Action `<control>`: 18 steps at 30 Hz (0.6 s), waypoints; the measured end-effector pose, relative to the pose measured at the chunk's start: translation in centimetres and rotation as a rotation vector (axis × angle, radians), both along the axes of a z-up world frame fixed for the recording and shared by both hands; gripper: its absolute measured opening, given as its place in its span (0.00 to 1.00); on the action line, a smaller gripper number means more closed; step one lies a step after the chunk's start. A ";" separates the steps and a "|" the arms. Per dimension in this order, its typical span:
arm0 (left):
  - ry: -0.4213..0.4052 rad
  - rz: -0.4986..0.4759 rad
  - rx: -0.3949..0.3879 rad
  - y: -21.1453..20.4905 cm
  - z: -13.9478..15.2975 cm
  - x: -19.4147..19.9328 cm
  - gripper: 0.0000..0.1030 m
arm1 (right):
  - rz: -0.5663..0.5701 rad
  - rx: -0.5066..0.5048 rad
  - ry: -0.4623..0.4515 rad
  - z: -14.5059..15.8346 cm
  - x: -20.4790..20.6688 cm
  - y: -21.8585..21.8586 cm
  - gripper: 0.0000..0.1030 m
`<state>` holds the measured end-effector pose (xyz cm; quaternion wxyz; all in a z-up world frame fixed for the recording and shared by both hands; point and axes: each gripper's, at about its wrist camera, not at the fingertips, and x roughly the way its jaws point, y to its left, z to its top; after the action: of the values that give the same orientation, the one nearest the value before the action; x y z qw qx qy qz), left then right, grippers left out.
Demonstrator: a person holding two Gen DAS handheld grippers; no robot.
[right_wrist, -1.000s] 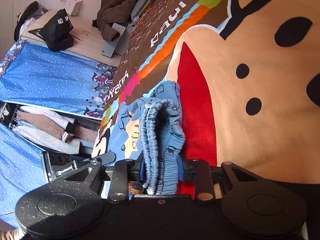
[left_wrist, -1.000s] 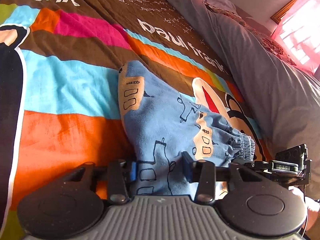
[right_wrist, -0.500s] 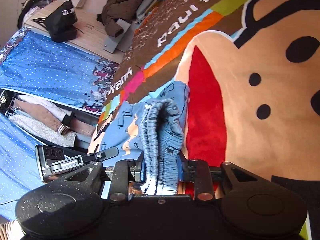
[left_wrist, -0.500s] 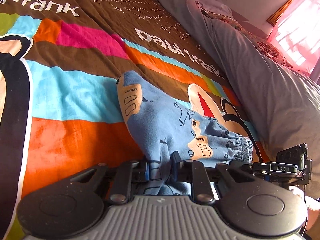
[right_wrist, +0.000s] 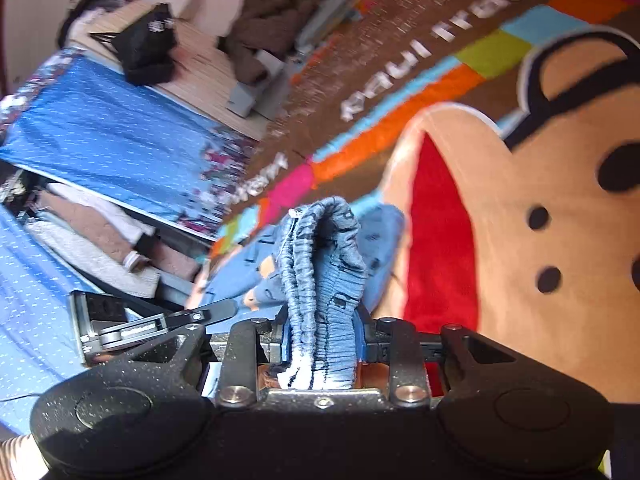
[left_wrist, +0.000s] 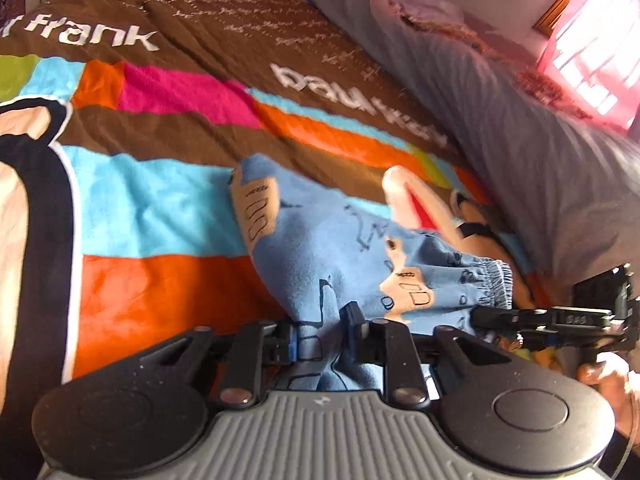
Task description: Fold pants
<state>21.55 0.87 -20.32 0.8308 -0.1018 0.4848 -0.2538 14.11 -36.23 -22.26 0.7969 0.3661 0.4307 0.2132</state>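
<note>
The left gripper (left_wrist: 322, 334) grasps a bunch of the blue pants (left_wrist: 320, 248), its jaws opening around the cloth. The right gripper (right_wrist: 322, 340) pinches the gathered waistband (right_wrist: 320, 264), jaws likewise opening. Ahead of both, the pants drape onto the striped blanket (left_wrist: 160, 196), beside a grey duvet (left_wrist: 540, 128).

The small blue printed cotton pants (left_wrist: 320, 248) lie on the striped fleece blanket (left_wrist: 160, 200) covering the bed, stretched between the two tongs. Their leg end sits in the left tongs (left_wrist: 322, 330), whose jaws are opening; the gathered waistband (right_wrist: 320, 280) sits in the right tongs (right_wrist: 322, 340), also opening. Beyond the left tongs and to their right lies a grey quilt (left_wrist: 520, 120).
</note>
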 end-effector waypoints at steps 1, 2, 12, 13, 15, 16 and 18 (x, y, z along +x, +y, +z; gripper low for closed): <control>-0.002 0.000 0.011 0.2 -0.3 -0.1 0.40 | -0.004 -0.009 0.056 -1.0 0.2 0.0 0.39; -0.001 0.004 -0.005 0.6 -0.3 -0.2 0.41 | -0.021 0.010 0.058 -1.4 0.0 -0.2 0.37; 0.068 0.007 -0.100 2.1 -1.4 2.2 0.51 | -0.060 0.216 0.083 -3.8 0.9 -1.7 0.40; 0.071 0.005 -0.106 1.9 -1.5 2.4 0.50 | -0.039 0.216 0.074 -3.7 1.4 -1.1 0.40; 0.077 -0.009 -0.116 1.3 -1.6 2.7 0.51 | 0.002 0.223 0.071 -3.6 2.1 0.0 0.40; 0.070 -0.021 -0.106 0.9 -1.6 2.7 0.49 | 0.020 0.208 0.066 -3.4 2.4 0.5 0.33; 0.054 -0.046 -0.084 0.3 -1.4 2.7 0.27 | 0.025 0.182 0.052 -3.2 2.4 1.0 0.31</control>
<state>24.21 1.14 -21.71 0.8064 -0.1319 0.4981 -0.2902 16.48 -35.25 -25.44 0.7462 0.4368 0.4347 0.2519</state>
